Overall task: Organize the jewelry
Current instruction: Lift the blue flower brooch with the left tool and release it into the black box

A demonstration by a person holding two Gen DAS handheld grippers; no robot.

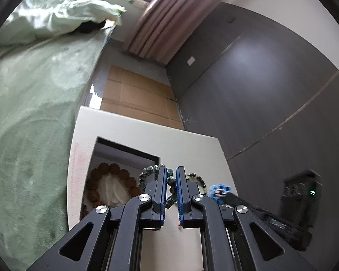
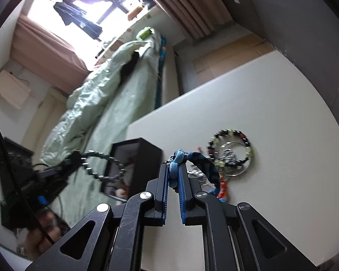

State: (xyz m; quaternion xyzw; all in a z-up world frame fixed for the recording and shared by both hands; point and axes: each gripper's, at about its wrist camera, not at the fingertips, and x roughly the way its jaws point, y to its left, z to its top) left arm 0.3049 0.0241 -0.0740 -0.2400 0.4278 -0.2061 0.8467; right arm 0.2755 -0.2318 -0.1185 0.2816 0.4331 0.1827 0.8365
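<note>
My left gripper (image 1: 170,176) is shut on a grey-green bead bracelet (image 1: 147,174) and holds it above the black box (image 1: 124,145), which has a brown bead bracelet (image 1: 122,174) inside. My right gripper (image 2: 174,166) is shut on a blue flower scrunchie (image 2: 203,164), lifted over the white table (image 2: 271,180). The scrunchie also shows in the left wrist view (image 1: 219,190). The left gripper with its bracelet (image 2: 101,158) shows at the left of the right wrist view, by the box (image 2: 144,149). A dark and yellow bead bracelet (image 2: 246,140) lies on the table.
A heap of jewelry lies on the table: silver rings (image 2: 235,158) and red beads (image 2: 223,187). A bed with a green cover (image 1: 29,113) runs along the table's left. Cardboard (image 1: 135,94) lies on the floor beyond the table. A dark wall (image 1: 260,90) stands at right.
</note>
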